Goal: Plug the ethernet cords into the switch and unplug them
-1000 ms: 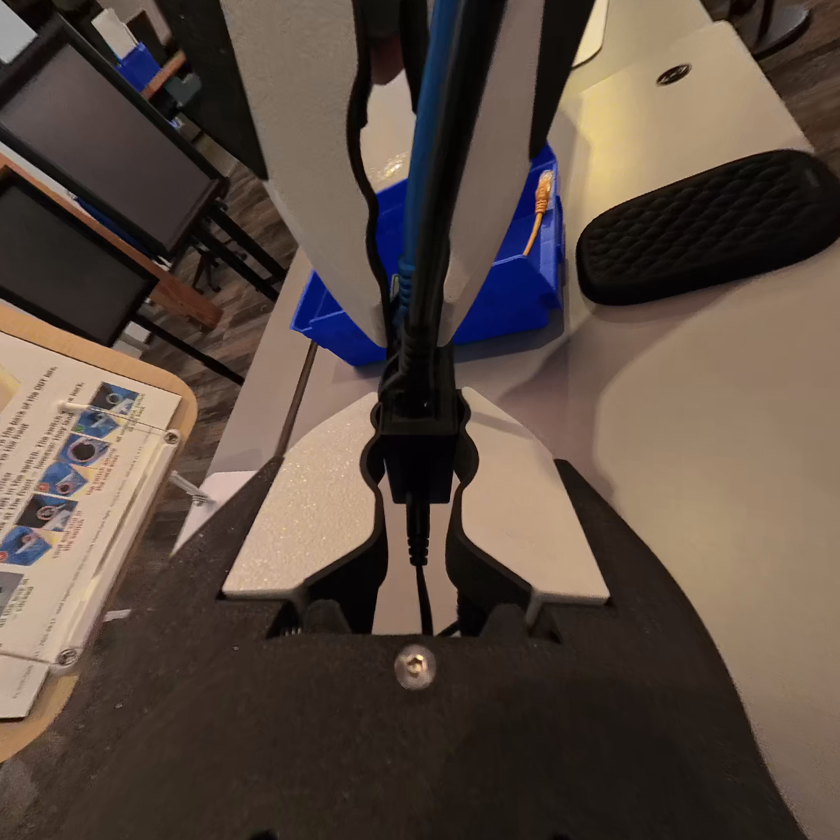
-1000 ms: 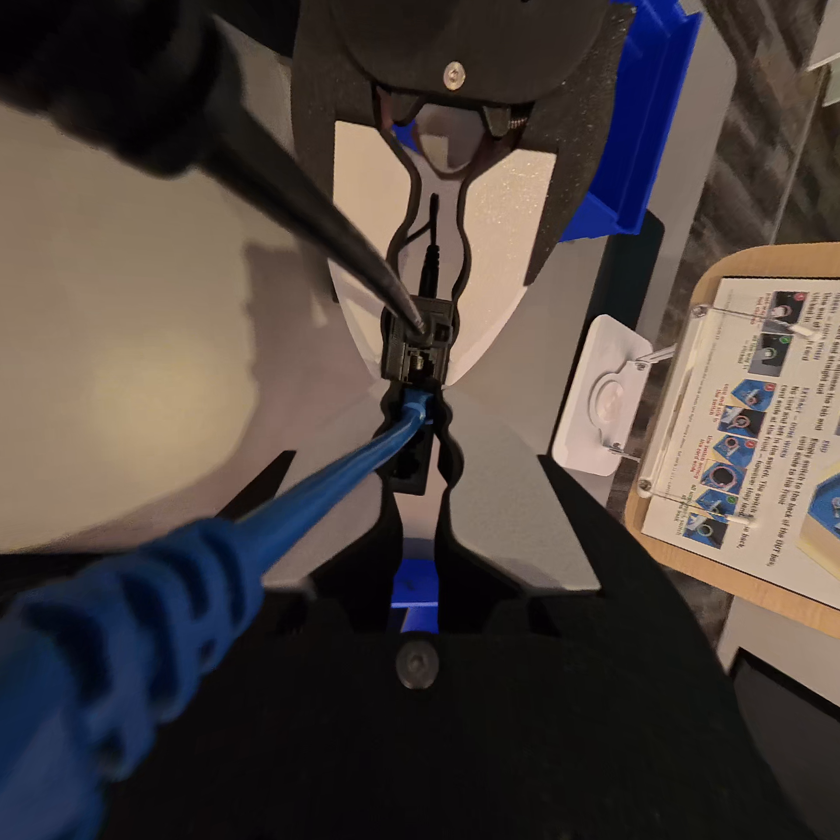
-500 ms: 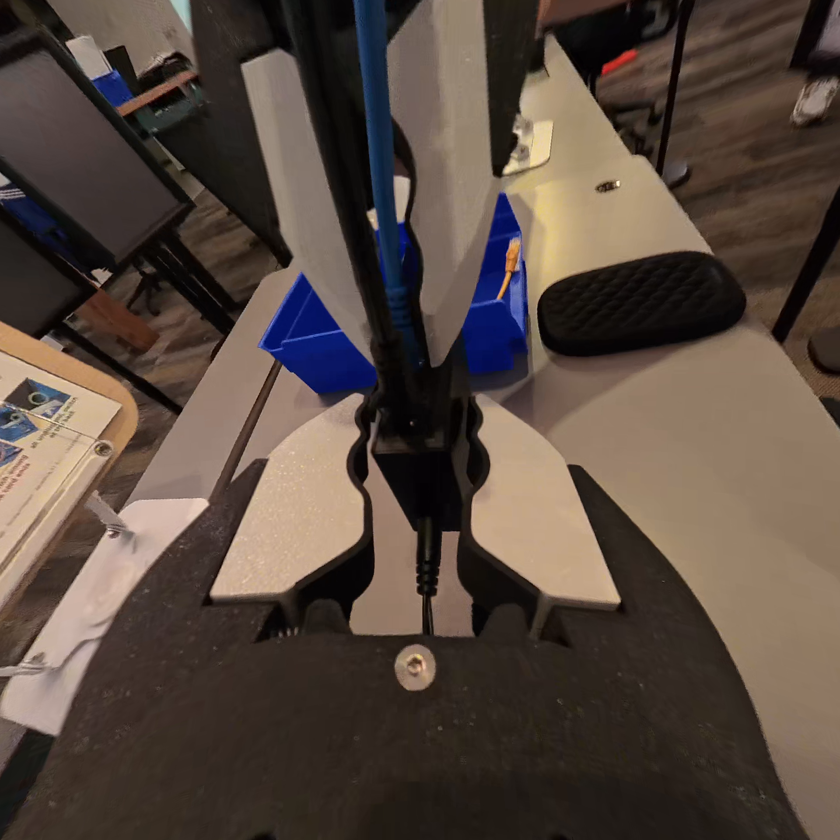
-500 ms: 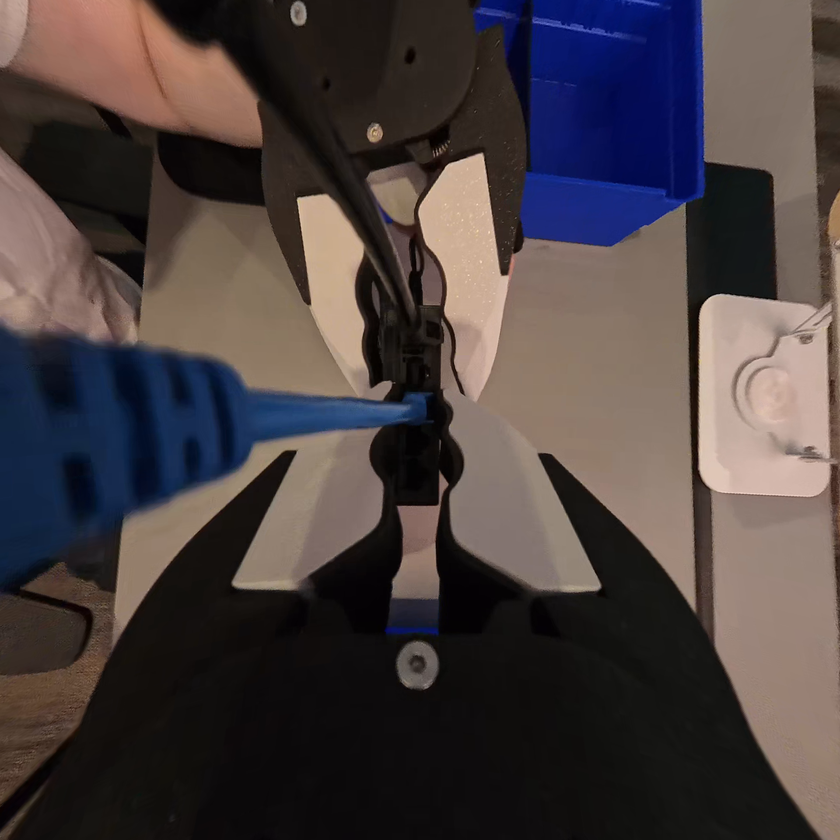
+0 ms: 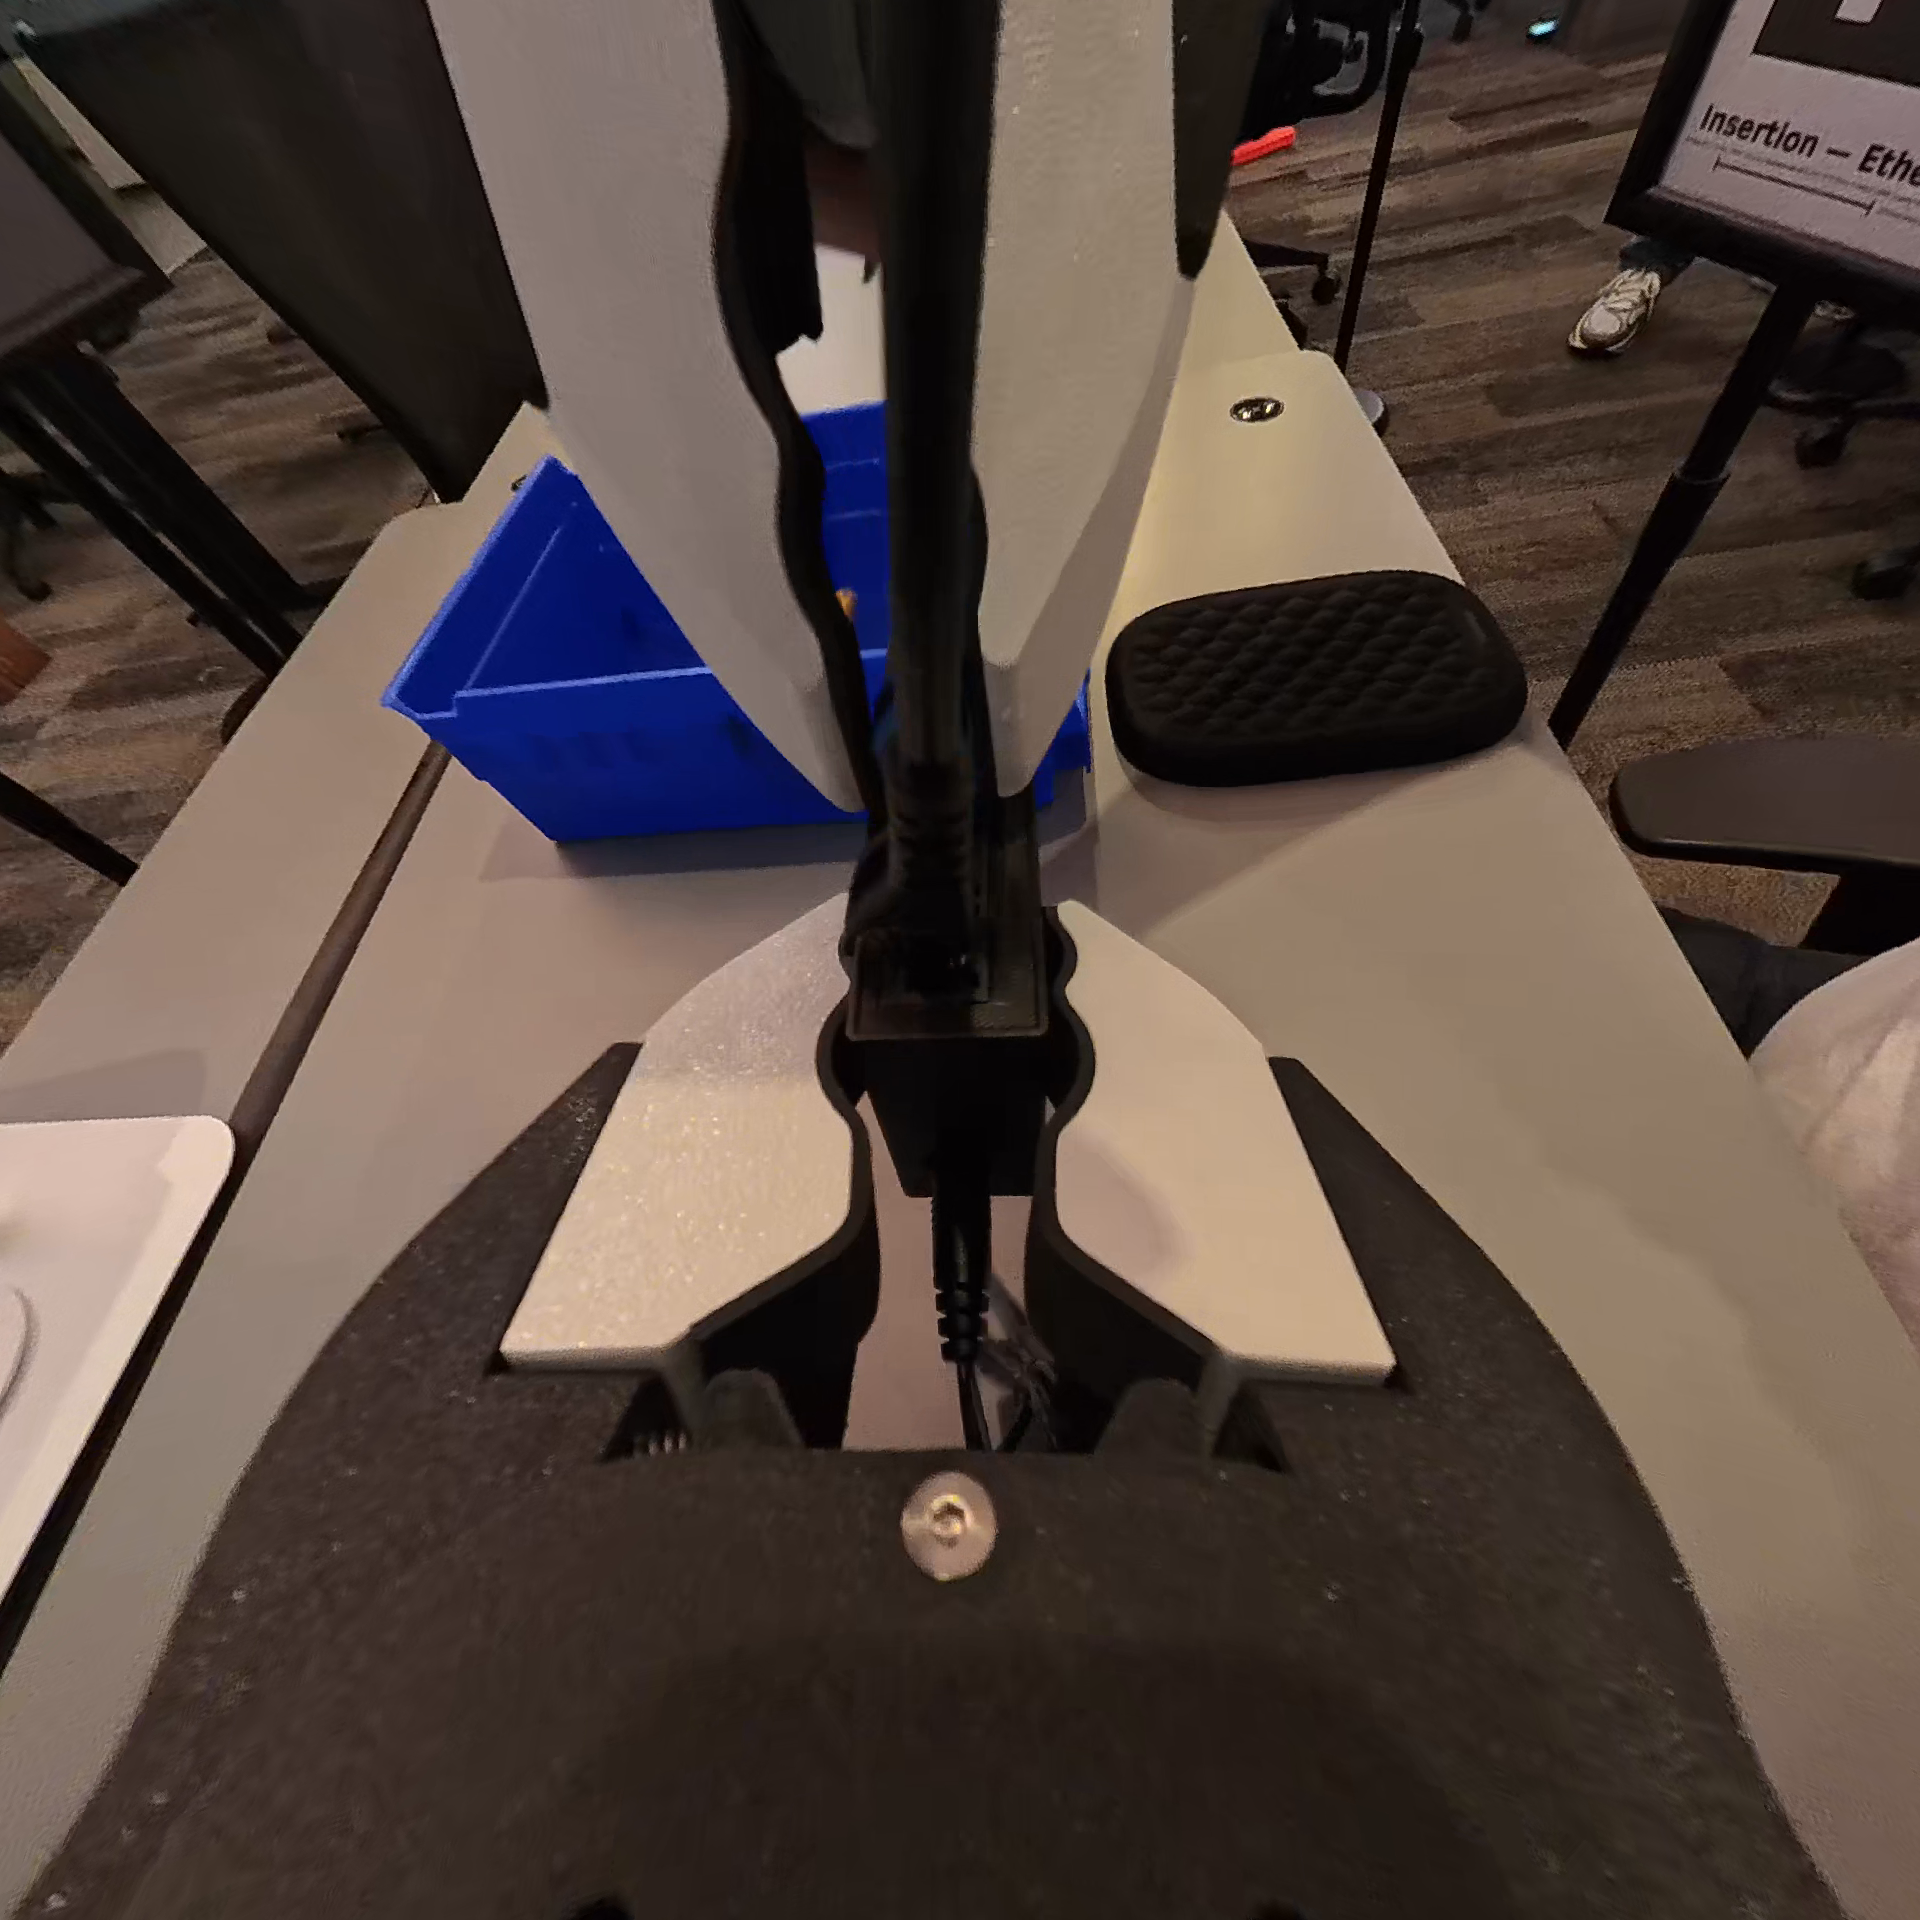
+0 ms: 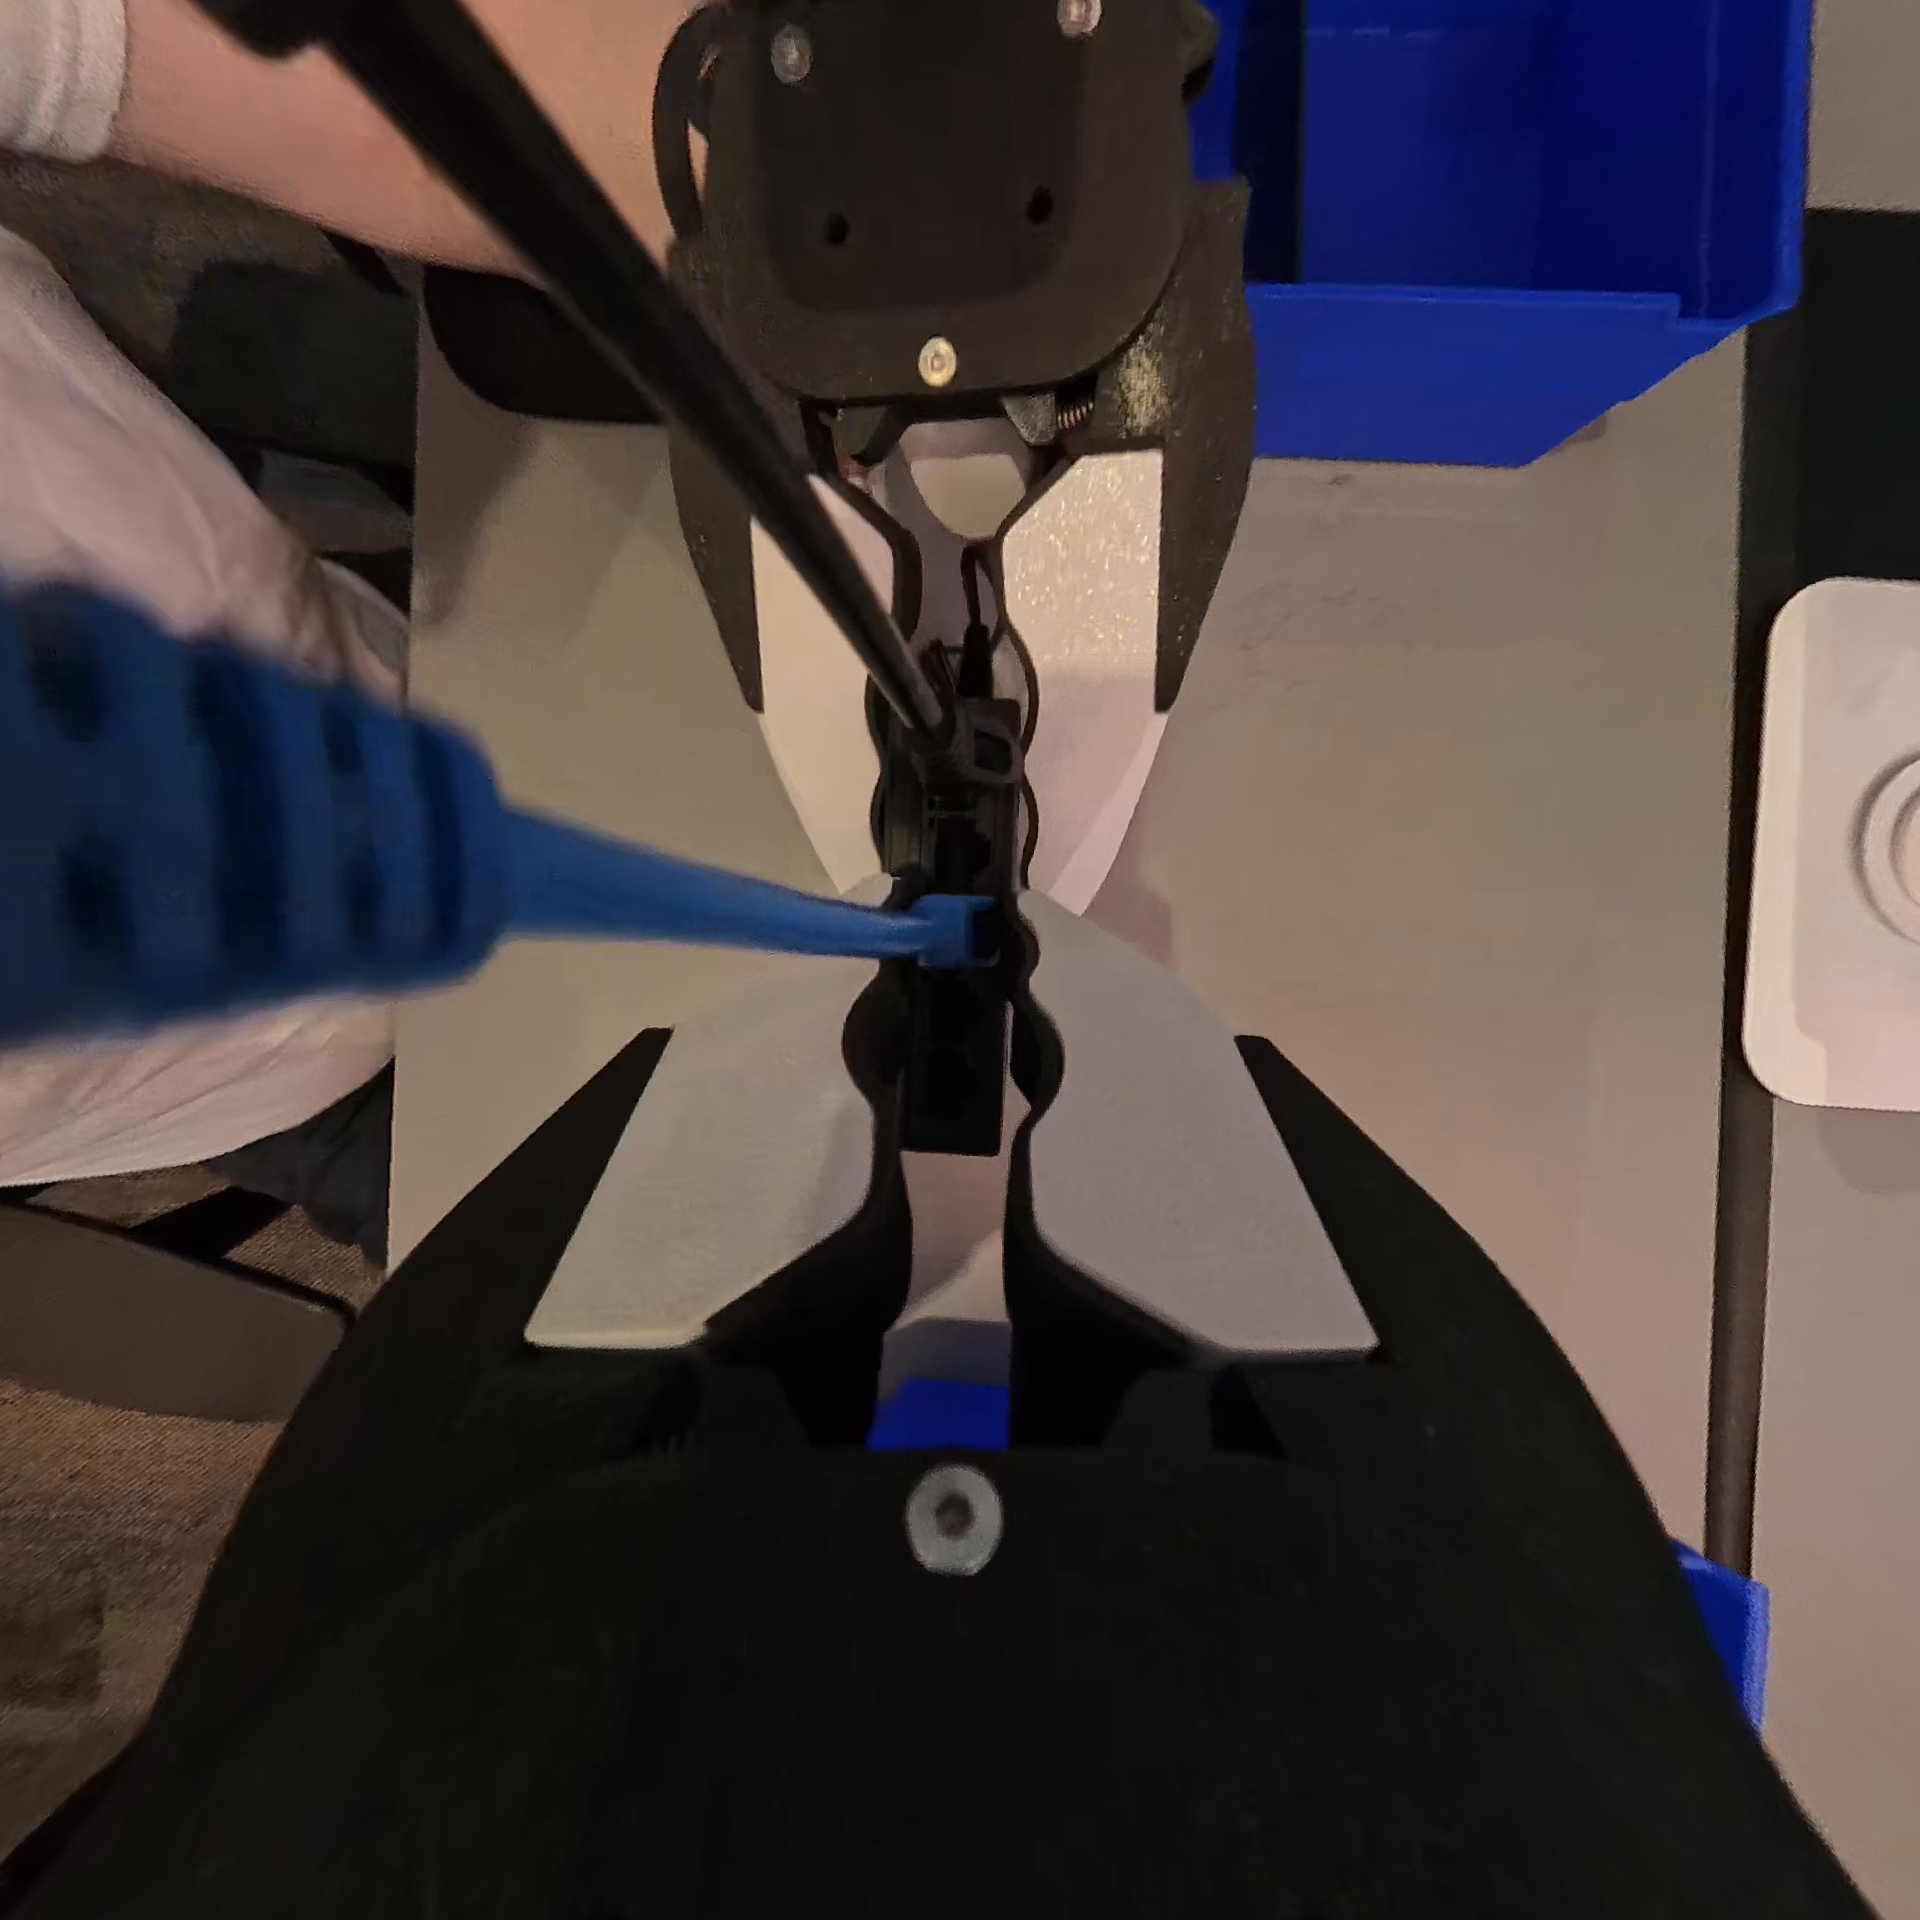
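Both tongs have lifted the small black plastic switch (image 5: 940,997) higher off the grey table (image 5: 1351,1039). The left tongs (image 5: 948,1013) clench the switch; the right tongs (image 6: 951,966) pinch the blue ethernet plug (image 6: 951,928) at its port. Next, likely pull straight out.

Black claw (image 5: 951,977) bodies, grey-white fingers (image 5: 727,1122) (silver screw each)

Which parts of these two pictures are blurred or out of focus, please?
Right wrist view: the blue ethernet cord near the lens is badly blurred, and the black cord is soft. Left wrist view: mostly sharp, with the black cord close to the lens soft, and the black pad crisp.
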A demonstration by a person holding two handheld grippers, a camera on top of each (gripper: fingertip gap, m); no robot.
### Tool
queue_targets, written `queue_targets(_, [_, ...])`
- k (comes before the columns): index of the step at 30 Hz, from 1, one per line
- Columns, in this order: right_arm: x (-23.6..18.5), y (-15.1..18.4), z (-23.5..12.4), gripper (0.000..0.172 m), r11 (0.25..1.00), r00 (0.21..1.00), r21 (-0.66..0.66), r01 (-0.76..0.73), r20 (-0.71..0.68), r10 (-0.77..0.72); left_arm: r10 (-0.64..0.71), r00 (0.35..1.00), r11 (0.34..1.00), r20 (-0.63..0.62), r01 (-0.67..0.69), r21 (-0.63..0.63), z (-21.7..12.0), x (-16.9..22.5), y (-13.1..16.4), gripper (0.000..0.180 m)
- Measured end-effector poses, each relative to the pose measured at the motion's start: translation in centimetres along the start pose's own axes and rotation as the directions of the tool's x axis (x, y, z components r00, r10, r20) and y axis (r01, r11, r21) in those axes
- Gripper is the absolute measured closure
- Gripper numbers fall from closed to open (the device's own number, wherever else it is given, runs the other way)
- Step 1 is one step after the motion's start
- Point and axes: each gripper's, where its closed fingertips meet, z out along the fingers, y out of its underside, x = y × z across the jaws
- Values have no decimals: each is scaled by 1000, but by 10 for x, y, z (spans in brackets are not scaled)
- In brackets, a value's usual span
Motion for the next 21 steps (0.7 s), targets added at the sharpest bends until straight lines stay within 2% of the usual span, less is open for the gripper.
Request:
queue_targets(4, [4,11,2,155,993,997,-102,53,-49,-58,-1,1000,999,8,1,-42,-1,-1,4,151])
queue_targets(16, [-2,0,5,158,997,996,-5,80,-44,-80,-55,996,998,-68,52,-43,-7,7,1,151])
queue_targets(21, [-5,4,7,158,993,993,-41,107,-42,-109,-40,996,998,-76,35,-57,-4,9,4,151])
